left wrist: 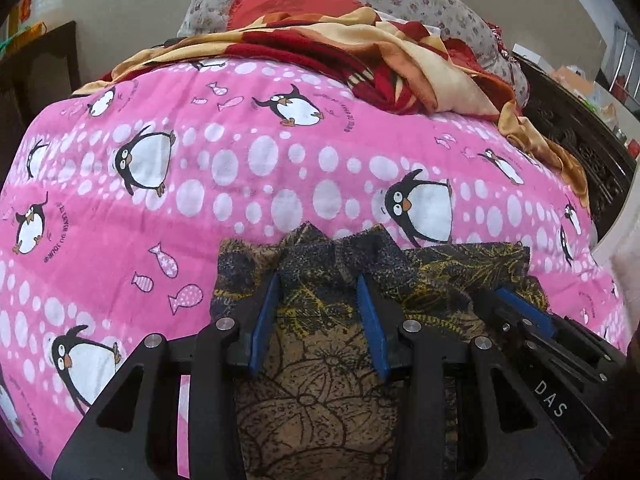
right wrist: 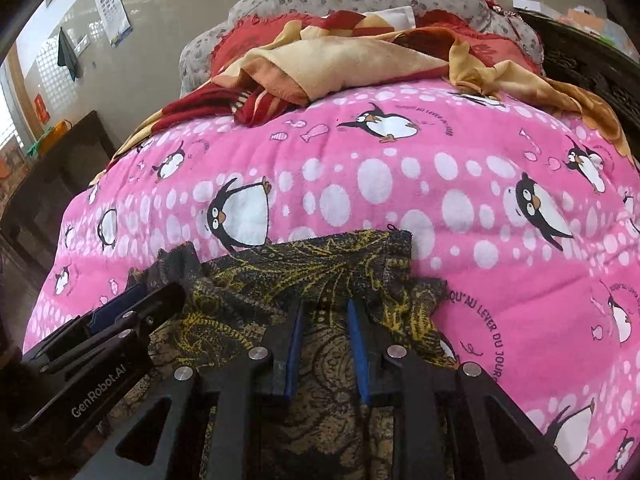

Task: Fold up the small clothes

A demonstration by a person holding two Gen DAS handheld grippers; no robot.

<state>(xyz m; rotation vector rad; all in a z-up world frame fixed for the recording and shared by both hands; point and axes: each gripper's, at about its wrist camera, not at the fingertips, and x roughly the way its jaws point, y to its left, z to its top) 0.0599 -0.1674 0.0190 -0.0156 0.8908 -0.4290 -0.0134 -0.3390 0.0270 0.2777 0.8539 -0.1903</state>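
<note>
Nearby, both grippers work a dark yellow-patterned garment (left wrist: 320, 360) at the bedspread's near edge.
Left gripper (left wrist: 320, 280), marked "GenRobot.AI", jaws parted around bunched cloth; right gripper (right wrist: 324, 308), marked "DAS", likewise; beyond, pink penguin bedspread (right wrist: 400, 168) reads "AU LEVER DU JOUR".

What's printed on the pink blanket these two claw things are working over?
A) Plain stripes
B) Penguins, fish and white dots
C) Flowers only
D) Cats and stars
B: the pink blanket shows black-and-white penguins, small fish and white dots, under the dark patterned cloth.
</note>
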